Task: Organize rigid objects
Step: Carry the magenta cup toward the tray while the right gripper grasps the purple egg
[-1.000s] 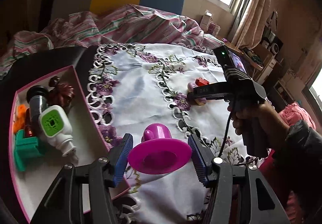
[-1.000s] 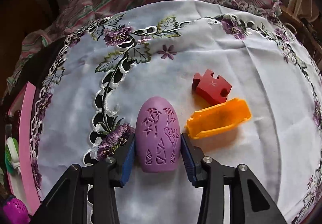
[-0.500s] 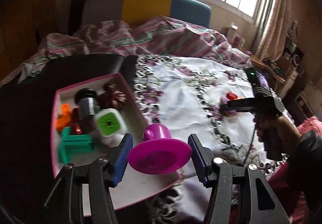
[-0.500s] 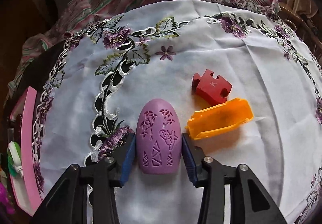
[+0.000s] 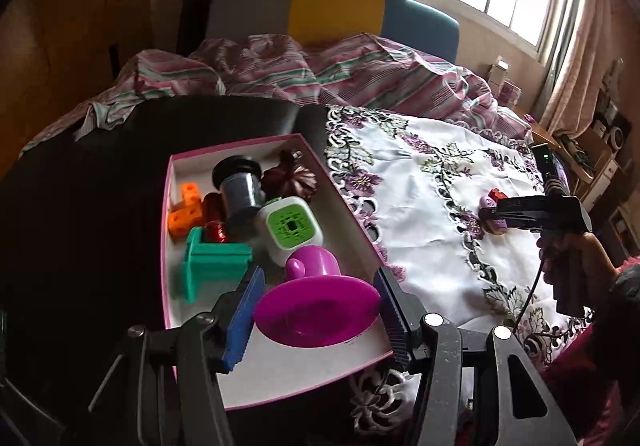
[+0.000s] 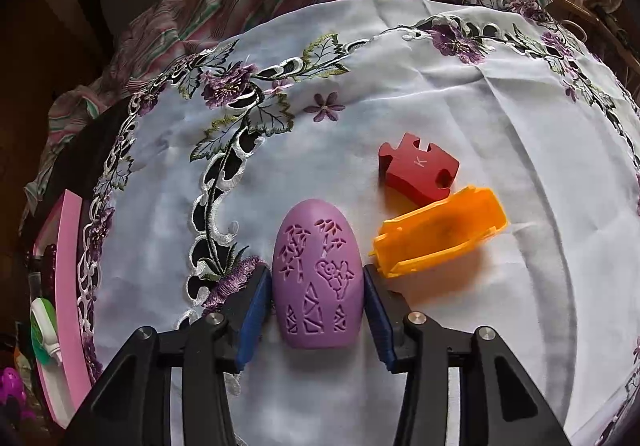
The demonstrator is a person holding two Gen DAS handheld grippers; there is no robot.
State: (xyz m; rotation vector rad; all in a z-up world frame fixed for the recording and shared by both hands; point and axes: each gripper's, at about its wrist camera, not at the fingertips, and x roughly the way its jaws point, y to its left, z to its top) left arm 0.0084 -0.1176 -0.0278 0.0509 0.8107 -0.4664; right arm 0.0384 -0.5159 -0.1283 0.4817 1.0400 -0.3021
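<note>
My left gripper (image 5: 318,310) is shut on a magenta funnel-shaped toy (image 5: 316,308) and holds it over the near part of the pink-rimmed white box (image 5: 352,219). The box holds a green-topped white cube (image 5: 290,232), a teal block (image 5: 212,264), an orange block (image 5: 184,211), a grey spool (image 5: 240,191) and a dark flower piece (image 5: 290,177). My right gripper (image 6: 318,300) is shut on a lilac carved egg shape (image 6: 318,278) resting on the embroidered cloth (image 6: 400,93). A red puzzle piece (image 6: 418,167) and an orange open case (image 6: 438,232) lie just right of it.
The box stands on a dark tabletop (image 5: 80,205) left of the white embroidered cloth. A striped blanket (image 5: 320,73) is heaped behind the table. The person's hand with the right gripper (image 5: 536,213) shows at the right of the left wrist view.
My left gripper has carried the magenta toy leftward from over the cloth to over the box. My right gripper has stayed closed on the lilac egg, barely moving.
</note>
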